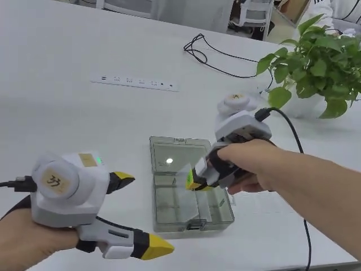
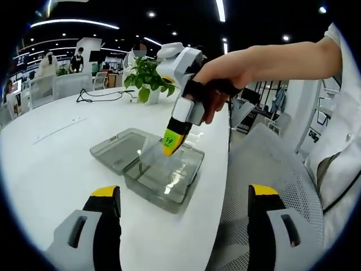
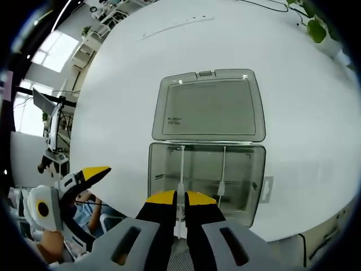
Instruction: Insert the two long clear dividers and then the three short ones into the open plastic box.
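Nearest to us hangs the left hand-held gripper (image 1: 145, 212), its yellow-tipped jaws spread wide around nothing, to the left of the work and apart from it. The work itself is a clear divider (image 3: 181, 169), a thin, flat, glassy sheet seen almost edge-on in the right gripper view. It is pinched at its upper edge by the right hand-held gripper (image 3: 180, 196), whose jaws are closed narrow on it. The sheet reaches down into the base of the box (image 1: 163, 204), a shallow rectangular tray of smoky, translucent grey plastic with rounded corners; whether its lower edge touches the floor we cannot tell. Near it in the base stands a second thin strip (image 3: 223, 166), and we cannot say if that is a seated divider or a moulded rib, nor whether the held piece is long or short. We judge the step in hand to be seating this divider. The next move calls for lining its ends up with whatever slots the walls carry, pressing straight down, then letting go without tipping it; such smooth plastic may slip. Behind the base the hinged lid (image 1: 175, 152) lies open flat on the matte white desk (image 1: 67, 118). Farther off lie a white power strip (image 1: 135, 83), a looped black cable (image 1: 210, 55) and a leafy green plant (image 1: 321, 62).
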`<state>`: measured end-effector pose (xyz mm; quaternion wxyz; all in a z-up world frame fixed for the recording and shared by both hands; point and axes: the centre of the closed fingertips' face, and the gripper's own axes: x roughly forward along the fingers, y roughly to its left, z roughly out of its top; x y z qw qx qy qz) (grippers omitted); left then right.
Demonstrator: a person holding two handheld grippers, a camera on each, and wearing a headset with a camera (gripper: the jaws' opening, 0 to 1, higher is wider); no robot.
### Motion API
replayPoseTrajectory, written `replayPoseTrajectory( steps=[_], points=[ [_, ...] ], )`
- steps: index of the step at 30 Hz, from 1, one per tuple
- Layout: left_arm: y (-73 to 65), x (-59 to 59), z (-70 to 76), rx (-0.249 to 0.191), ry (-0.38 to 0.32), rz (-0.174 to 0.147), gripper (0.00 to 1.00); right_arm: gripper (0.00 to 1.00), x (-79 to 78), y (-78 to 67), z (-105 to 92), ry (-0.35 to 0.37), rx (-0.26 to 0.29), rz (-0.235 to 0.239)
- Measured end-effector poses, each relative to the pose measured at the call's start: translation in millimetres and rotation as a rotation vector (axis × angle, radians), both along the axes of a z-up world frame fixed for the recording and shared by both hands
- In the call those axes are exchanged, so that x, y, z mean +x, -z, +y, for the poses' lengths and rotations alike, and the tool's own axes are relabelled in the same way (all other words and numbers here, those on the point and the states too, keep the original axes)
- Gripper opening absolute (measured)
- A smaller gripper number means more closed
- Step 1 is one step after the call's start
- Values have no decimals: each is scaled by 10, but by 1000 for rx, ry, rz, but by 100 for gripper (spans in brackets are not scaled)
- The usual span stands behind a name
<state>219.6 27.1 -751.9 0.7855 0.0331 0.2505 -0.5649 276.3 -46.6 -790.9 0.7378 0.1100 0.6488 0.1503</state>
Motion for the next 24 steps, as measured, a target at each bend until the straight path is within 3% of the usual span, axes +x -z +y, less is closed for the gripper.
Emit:
replayPoseTrajectory(
  steps=[24],
  points=[
    [-13,-22,5,-18,-14,11,95,7,12,95,20,-19,-47,-11]
  ],
)
